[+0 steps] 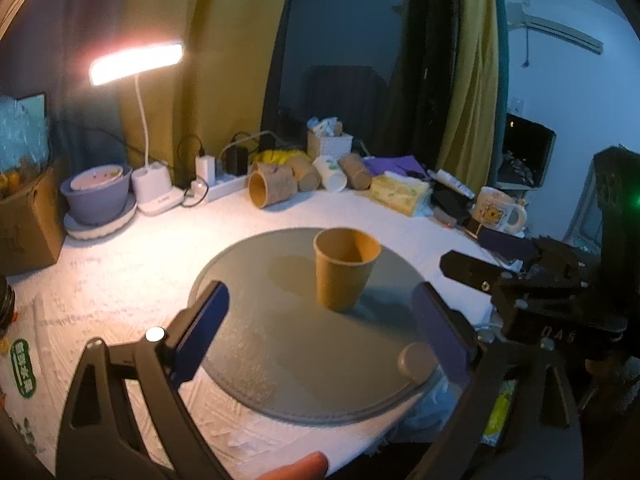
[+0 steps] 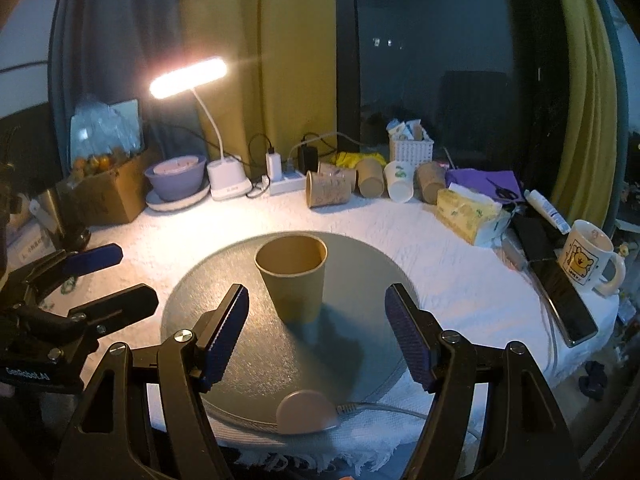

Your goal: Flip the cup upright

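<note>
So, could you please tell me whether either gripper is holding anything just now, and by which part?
Nothing is held. The left gripper and right gripper are both open, short of the upright brown paper cup on the round grey mat.

left claw (image 2: pixel 102 278) body: "GenRobot.AI" | right claw (image 1: pixel 470 268) body: "DAS"

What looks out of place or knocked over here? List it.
The brown paper cup stands upright, mouth up, on the round grey mat; nothing spilled there. Oddities sit at the back: several paper cups lie on their sides along the white tablecloth's far edge. Both claws are open, clear of the cup.
</note>
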Demonstrator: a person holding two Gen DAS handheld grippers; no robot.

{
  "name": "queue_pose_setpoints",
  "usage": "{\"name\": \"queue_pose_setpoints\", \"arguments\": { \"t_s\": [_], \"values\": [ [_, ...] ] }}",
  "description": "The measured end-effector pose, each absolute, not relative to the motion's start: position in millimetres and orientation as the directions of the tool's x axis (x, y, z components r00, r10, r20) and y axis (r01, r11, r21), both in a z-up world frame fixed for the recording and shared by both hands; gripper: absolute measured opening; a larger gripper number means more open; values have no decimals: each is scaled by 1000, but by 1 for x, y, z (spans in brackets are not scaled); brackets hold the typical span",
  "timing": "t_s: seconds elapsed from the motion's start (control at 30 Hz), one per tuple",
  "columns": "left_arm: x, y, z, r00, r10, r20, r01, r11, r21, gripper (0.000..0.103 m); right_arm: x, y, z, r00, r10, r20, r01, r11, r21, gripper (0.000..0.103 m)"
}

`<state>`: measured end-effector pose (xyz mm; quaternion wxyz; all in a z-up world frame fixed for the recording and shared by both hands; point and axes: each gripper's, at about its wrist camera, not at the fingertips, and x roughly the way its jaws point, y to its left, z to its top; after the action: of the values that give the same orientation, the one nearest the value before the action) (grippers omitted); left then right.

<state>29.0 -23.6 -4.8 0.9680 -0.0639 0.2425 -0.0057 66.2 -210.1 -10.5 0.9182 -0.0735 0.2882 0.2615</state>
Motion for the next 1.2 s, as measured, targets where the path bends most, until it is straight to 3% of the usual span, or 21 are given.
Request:
{"name": "queue_pose_setpoints", "arguments": {
  "t_s": [0.6,1.2],
  "values": [
    [-2,-41,37,953,-55,-298,31,996,-84,94,35,-224,33,758,462,-460,-528,849,-16,74],
    [-18,-32,47,973,-38,-228,14,994,-110,94,25,-225,43,768,471,-433,-536,843,-34,74]
  ]
}}
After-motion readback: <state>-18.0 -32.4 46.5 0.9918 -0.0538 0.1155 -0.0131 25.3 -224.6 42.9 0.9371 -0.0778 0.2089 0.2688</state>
